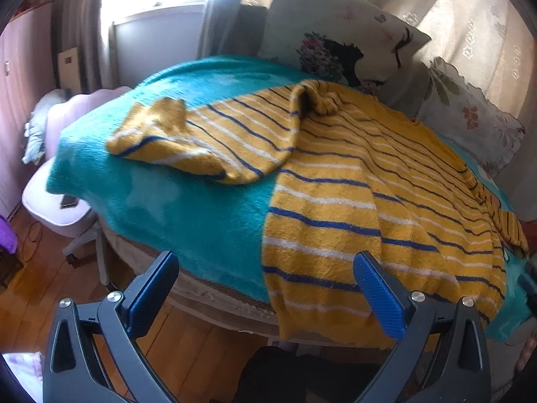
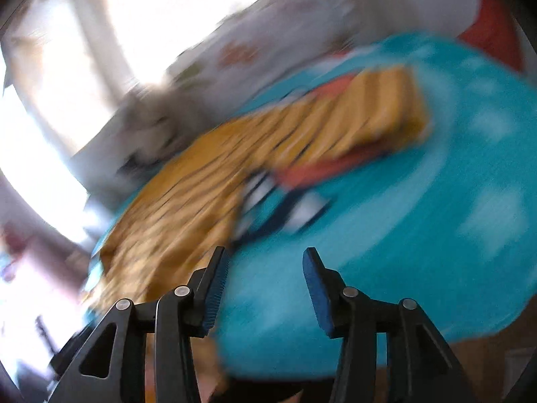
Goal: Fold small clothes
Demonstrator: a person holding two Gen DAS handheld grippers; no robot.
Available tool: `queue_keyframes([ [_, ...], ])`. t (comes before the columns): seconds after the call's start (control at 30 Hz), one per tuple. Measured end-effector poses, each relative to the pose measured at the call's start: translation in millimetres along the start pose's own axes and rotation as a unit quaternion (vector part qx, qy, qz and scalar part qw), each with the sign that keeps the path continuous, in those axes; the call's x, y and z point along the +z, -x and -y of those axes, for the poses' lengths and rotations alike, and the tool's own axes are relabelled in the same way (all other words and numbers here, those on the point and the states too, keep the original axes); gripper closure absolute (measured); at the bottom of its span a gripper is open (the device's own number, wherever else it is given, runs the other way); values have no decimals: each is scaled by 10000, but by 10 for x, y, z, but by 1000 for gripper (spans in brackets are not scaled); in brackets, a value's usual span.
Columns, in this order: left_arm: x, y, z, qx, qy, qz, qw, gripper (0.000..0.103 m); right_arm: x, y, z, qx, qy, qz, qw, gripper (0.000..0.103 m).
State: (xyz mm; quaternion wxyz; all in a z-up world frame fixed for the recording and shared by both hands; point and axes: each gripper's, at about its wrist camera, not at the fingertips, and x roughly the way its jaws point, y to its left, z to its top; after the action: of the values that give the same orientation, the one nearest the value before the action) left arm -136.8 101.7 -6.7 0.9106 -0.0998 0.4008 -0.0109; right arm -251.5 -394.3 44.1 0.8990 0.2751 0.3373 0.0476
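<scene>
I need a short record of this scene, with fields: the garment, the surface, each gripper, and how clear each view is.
garment: yellow striped sweater, spread out, one sleeve folded across the blanket
surface: teal blanket on a bed
behind: floral pillows
left gripper: open, holds nothing, at the sweater's lower edge
right gripper: open, holds nothing, above the blanket
left wrist view: mostly sharp
right wrist view: strongly blurred, details uncertain

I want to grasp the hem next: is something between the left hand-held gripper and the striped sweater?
Nothing visible. The left hand-held gripper is open, and the sweater lies unobstructed just ahead on the teal blanket.
</scene>
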Motion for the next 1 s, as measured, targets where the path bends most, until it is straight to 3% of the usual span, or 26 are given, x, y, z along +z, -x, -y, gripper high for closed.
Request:
queue_keyframes([
  [0.1,-29,-104,13,-287,-60,-95,9995,0,-330,-53,-131,415,40,-301,9987,51],
  [0.27,-103,-226,61,-726,-207,-129,9971,0,-768,-177,-317,432,209,-660,9967,46],
  [0.37,-120,-305,131,-956,-238,-300,9947,2,-855,-315,-395,452,167,-840,9953,46],
  [0.43,-125,-319,158,-1059,-212,-362,9935,14,-910,-400,-475,373,126,-793,9961,46],
  [0.47,-124,-283,157,-1133,-186,-356,9928,25,-941,-443,-506,326,120,-772,9964,48],
  [0.53,-123,-218,157,-1091,-248,-336,9932,45,-979,-511,-543,486,14,-868,9950,76],
  [0.57,-124,-181,147,-1052,-281,-331,9935,61,-1020,-578,-649,513,-87,-867,9949,86],
  [0.6,-128,-145,128,-1055,-288,-362,9933,72,-1027,-561,-660,591,-162,-848,9945,89],
  [0.63,-132,-109,108,-1098,-264,-395,9928,74,-1033,-527,-670,646,-208,-826,9943,89],
  [0.77,-182,43,21,-883,-159,-406,9951,76,-1087,-300,-697,664,-105,-747,9949,91],
  [0.87,-246,168,-93,-668,-29,-392,9970,73,-1162,-119,-659,426,-32,-737,9964,95],
  [0.93,-271,242,-156,-597,36,-348,9976,63,-1223,-24,-579,253,17,-768,9967,94],
  [1.0,-273,360,-198,-418,73,-184,9989,42,-1269,139,-460,101,-9,-685,9976,93],
])
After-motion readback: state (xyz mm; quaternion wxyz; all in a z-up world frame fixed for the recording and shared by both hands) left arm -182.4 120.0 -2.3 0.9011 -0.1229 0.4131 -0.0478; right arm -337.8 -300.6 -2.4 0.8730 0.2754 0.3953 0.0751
